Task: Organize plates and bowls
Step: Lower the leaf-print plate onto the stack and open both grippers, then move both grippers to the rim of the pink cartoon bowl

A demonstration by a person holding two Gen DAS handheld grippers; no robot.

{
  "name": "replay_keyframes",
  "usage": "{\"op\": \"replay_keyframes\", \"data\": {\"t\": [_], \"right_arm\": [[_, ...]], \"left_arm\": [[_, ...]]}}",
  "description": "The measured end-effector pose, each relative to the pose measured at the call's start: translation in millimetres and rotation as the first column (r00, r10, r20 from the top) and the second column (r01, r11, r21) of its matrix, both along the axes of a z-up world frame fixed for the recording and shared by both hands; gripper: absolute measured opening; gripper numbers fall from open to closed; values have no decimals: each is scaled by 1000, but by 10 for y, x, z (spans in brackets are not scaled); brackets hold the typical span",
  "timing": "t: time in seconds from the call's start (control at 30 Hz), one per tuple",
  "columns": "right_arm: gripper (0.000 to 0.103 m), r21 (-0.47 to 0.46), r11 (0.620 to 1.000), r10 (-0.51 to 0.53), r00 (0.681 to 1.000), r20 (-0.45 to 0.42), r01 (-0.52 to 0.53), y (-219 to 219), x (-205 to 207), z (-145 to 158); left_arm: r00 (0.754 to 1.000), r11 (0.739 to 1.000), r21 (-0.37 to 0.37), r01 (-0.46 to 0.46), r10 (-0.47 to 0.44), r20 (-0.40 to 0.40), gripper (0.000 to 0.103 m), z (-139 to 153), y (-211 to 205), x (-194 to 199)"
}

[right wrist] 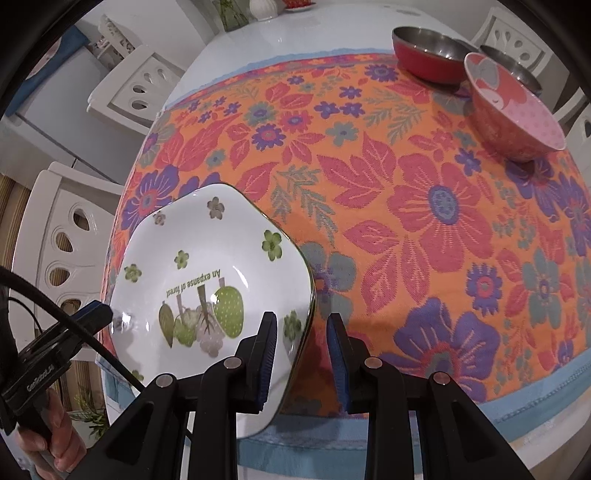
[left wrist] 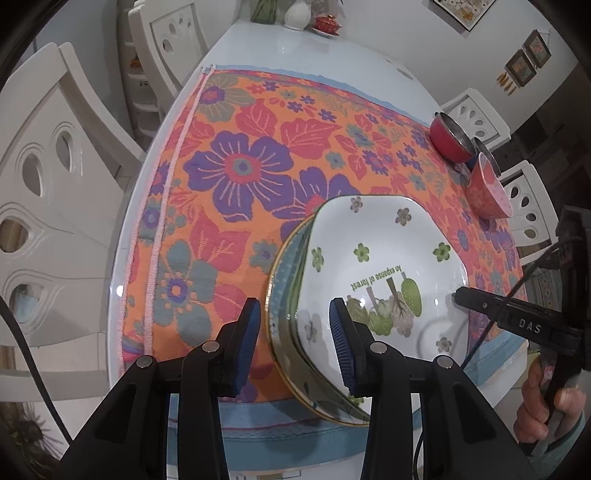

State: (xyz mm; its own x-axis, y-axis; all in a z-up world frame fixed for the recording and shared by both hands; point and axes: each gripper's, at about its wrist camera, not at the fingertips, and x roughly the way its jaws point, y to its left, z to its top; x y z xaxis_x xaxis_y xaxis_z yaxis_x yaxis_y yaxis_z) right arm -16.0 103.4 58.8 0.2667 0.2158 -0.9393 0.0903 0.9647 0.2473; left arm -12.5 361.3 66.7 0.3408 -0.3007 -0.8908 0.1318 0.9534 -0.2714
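Observation:
A white square plate with green flowers point(left wrist: 380, 254) point(right wrist: 207, 266) lies on a round teal plate with a gold rim point(left wrist: 286, 280) at the near edge of the flowered tablecloth. My left gripper point(left wrist: 295, 343) is open, its fingers astride the left rims of both plates. My right gripper point(right wrist: 301, 362) is open, its fingers astride the white plate's right rim; it also shows in the left wrist view point(left wrist: 517, 317). A pink bowl point(right wrist: 513, 110) point(left wrist: 487, 188) and a red steel bowl point(right wrist: 428, 55) point(left wrist: 450, 136) stand at the far right.
The orange flowered tablecloth point(right wrist: 406, 192) covers a white table point(left wrist: 280, 48). White chairs point(left wrist: 55, 192) stand around it. A white vase point(left wrist: 297, 14) and a red lidded dish point(left wrist: 327, 24) stand at the table's far end. Another steel bowl point(right wrist: 513, 66) sits behind the pink one.

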Motion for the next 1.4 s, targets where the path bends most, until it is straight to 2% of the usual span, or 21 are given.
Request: {"op": "replay_keyframes", "data": {"t": [0.2, 0.4, 0.77, 1.0, 1.13, 1.27, 1.4], "right_arm": [[27, -1, 1000, 30, 999, -21, -30, 66, 108, -63], [29, -11, 998, 59, 997, -42, -60, 98, 154, -105], [29, -145, 977, 148, 988, -46, -153, 369, 123, -87], [29, -84, 990, 110, 993, -52, -114, 277, 87, -55], [29, -8, 998, 61, 997, -45, -61, 132, 38, 12], [29, -28, 999, 27, 1000, 2, -27, -140, 31, 188], [29, 2, 1000, -26, 999, 26, 26, -558, 74, 313]], "left_arm": [[1000, 999, -25, -28, 28, -7, 36, 9, 116, 98], [1000, 999, -28, -20, 20, 1, 36, 18, 130, 225], [1000, 999, -40, 25, -25, 5, 36, 9, 61, 544], [997, 996, -54, 77, -75, 30, 36, 88, -130, 715], [994, 992, -66, 104, -101, 50, 36, 200, -309, 779], [989, 988, -63, 138, -134, 68, 36, 312, -586, 827], [986, 987, -67, 148, -142, 88, 36, 434, -917, 848]]}}
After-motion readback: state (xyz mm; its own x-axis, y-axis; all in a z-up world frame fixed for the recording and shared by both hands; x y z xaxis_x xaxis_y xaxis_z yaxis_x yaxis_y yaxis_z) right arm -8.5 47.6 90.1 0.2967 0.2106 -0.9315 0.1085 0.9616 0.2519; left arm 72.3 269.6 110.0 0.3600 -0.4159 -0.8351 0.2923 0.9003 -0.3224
